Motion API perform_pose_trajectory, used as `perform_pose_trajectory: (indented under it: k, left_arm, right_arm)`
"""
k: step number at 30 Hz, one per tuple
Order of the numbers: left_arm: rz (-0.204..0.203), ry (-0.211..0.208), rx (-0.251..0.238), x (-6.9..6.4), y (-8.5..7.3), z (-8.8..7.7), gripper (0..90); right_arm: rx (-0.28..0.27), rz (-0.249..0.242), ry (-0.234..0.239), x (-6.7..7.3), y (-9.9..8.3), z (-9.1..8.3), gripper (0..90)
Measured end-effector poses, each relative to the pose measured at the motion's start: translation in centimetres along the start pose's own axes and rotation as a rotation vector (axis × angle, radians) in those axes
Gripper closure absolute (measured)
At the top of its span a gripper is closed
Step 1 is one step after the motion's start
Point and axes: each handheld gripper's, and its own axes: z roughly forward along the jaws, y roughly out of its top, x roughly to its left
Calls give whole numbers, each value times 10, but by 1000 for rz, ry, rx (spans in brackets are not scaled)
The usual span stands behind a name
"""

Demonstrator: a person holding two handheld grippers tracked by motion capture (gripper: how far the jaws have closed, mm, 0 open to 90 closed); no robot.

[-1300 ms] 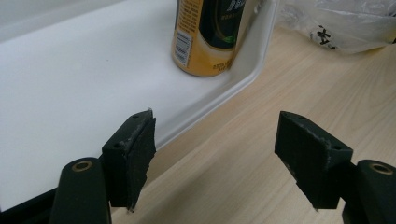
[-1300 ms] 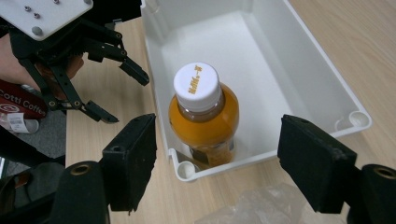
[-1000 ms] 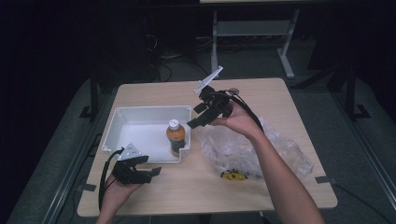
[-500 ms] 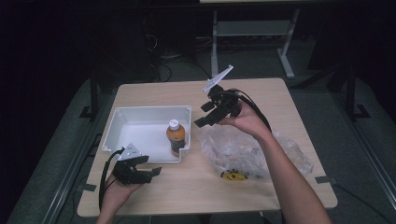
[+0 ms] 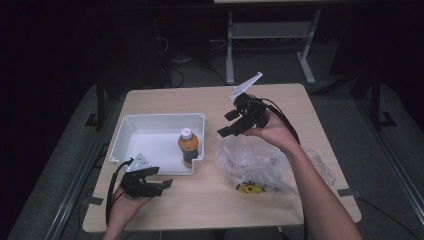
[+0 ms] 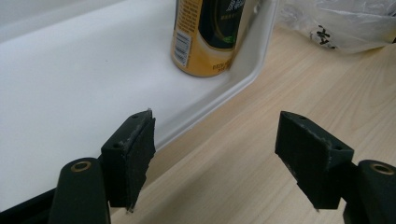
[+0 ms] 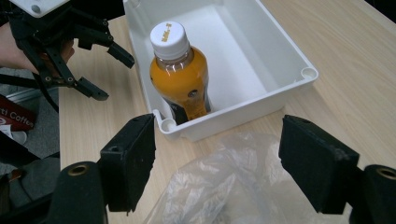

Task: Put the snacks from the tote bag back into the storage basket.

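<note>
An orange drink bottle [image 5: 188,147] with a white cap stands upright in the near right corner of a white tray [image 5: 150,122]. My left gripper [image 5: 160,177] rests low at the table's front left, just outside the tray's front wall, open and empty. In the left gripper view the bottle [image 6: 210,32] stands ahead inside the tray [image 6: 70,74]. My right gripper [image 5: 226,123] hangs open and empty in the air above a clear plastic bag [image 5: 255,160], right of the tray. From the right gripper view the bottle [image 7: 180,79] and the tray [image 7: 280,60] lie beyond the open jaws.
The crumpled bag [image 7: 224,191] lies right of the tray and holds a yellow item [image 5: 248,188] near its front. The left gripper [image 7: 100,70] appears far off in the right gripper view. Bare wood lies behind the tray and along the front edge.
My right gripper has moved to the right, away from the bottle, staying open. The left gripper, the bottle and the tray have not moved.
</note>
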Motion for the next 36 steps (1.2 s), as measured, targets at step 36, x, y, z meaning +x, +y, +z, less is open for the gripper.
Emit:
perform_pose_trajectory:
  k: [36]
  left_arm:
    - [8, 3, 0, 0, -1, 2, 281]
  right_arm:
    - [-27, 87, -58, -9, -62, -39, 271]
